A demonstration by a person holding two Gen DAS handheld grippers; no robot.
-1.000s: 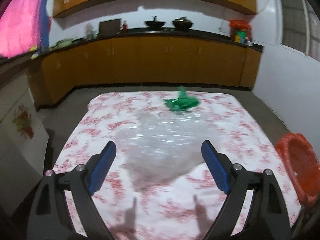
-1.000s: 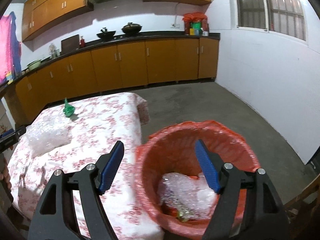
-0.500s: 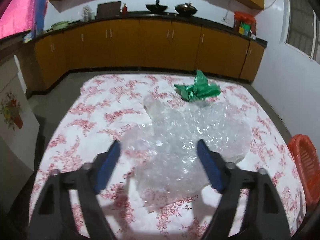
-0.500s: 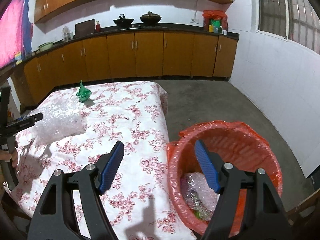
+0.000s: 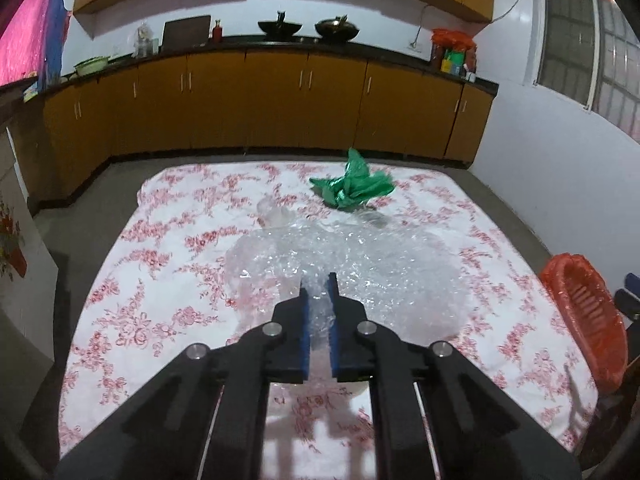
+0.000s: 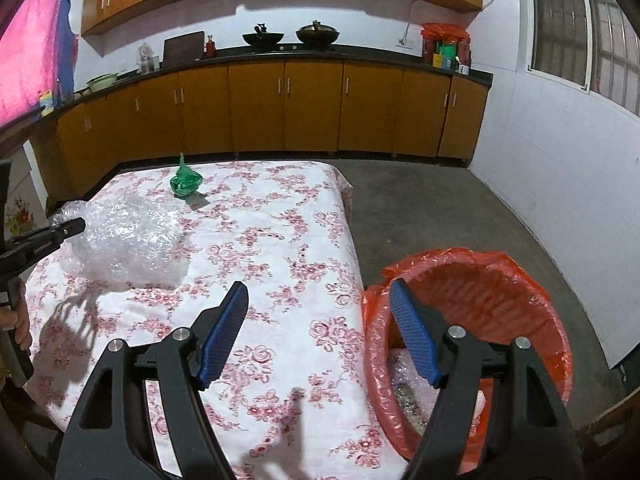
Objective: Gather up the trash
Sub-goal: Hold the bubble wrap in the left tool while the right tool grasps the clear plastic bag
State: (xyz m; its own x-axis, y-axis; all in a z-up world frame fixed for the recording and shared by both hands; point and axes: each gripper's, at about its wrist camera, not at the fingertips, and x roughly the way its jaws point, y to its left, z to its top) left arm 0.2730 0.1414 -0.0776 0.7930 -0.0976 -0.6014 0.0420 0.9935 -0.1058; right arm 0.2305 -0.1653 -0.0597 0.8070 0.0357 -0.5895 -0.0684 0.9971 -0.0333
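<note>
Left gripper: the black left gripper with blue pads (image 5: 319, 284) is closing its jaws on the near edge of the crumpled sheet of clear bubble wrap (image 5: 360, 272) — a fold of the plastic sits between the pads, which are almost together and pinch it.
Bubble wrap: it lies on the table with the white cloth printed with red flowers (image 5: 160, 280), in the middle of it in the left wrist view; in the right wrist view it is at the left side of the table (image 6: 128, 240), with the left gripper's tip (image 6: 66, 227) at its edge.
Right gripper: the black right gripper with blue pads (image 6: 318, 300) has its fingers spread wide and nothing is between them; it hangs over the table's right edge, just beside the bin.
Green trash: a crumpled green plastic bag (image 5: 352, 186) rests on the far part of the table, just behind the bubble wrap.
Bin: the round basket lined with a red-orange plastic bag (image 6: 532, 292) stands on the grey floor, touching the table's right side — some clear wrap and small scraps lie inside at the bottom.
Hand: a person's hand (image 6: 18, 322) holds the left gripper's handle at the left border of the right wrist view.
</note>
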